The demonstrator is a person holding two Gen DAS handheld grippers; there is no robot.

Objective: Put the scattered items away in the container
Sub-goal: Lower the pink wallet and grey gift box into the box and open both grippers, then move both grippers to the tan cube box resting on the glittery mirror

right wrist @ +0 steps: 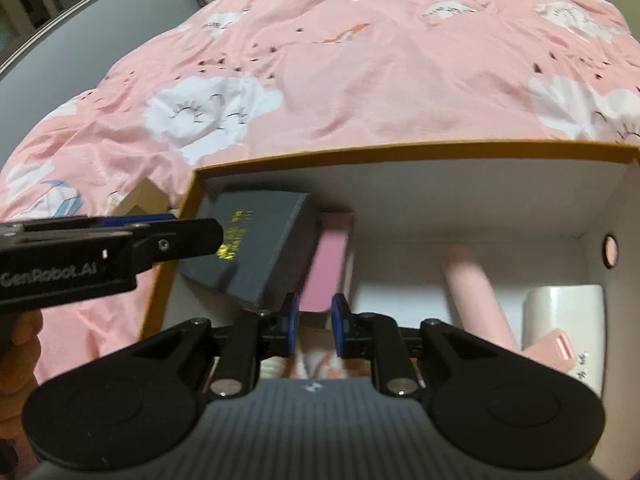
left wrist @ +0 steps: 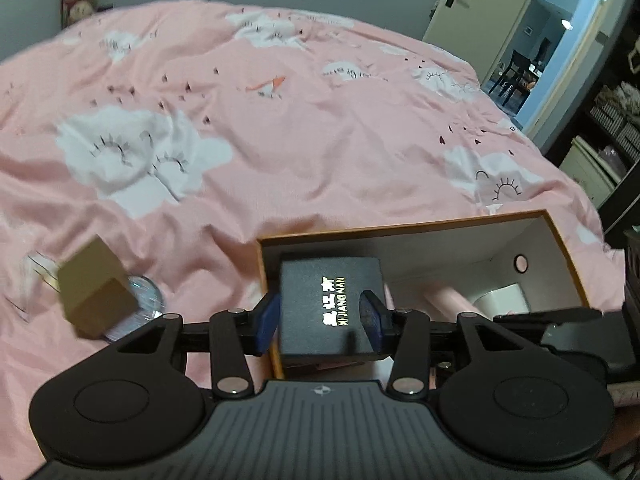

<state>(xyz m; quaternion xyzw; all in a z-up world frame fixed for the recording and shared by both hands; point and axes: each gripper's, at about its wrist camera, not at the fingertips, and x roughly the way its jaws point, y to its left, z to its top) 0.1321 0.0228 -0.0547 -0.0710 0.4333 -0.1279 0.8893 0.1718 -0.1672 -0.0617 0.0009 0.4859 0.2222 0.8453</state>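
Black box (left wrist: 330, 308) with gold lettering is seen inside the orange-rimmed container (left wrist: 400, 229), at its left end, tilted against a pink box (right wrist: 326, 268). Left gripper (left wrist: 326, 322) is spread around the black box; in the left wrist view the blue pads (left wrist: 266, 320) look clear of its sides, so the box is judged released, not grasped. Right gripper (right wrist: 312, 326) is clenched nearly shut with nothing between the pads, hovering over the container's near edge. Step in hand is judged to be the drop-off: the left gripper is best lifted straight out without clipping the tilted box or the container wall. Still to be tidied: a tan cube (left wrist: 96, 288) and a clear round item (left wrist: 146, 300) on the pink bedspread (left wrist: 280, 140), just left of the container. Only the left view shows those two clearly. Only the right view shows the container's contents properly: the pink box, a pink cylinder (right wrist: 474, 288), a white mug-like item (right wrist: 564, 312), and the black box's tilt.
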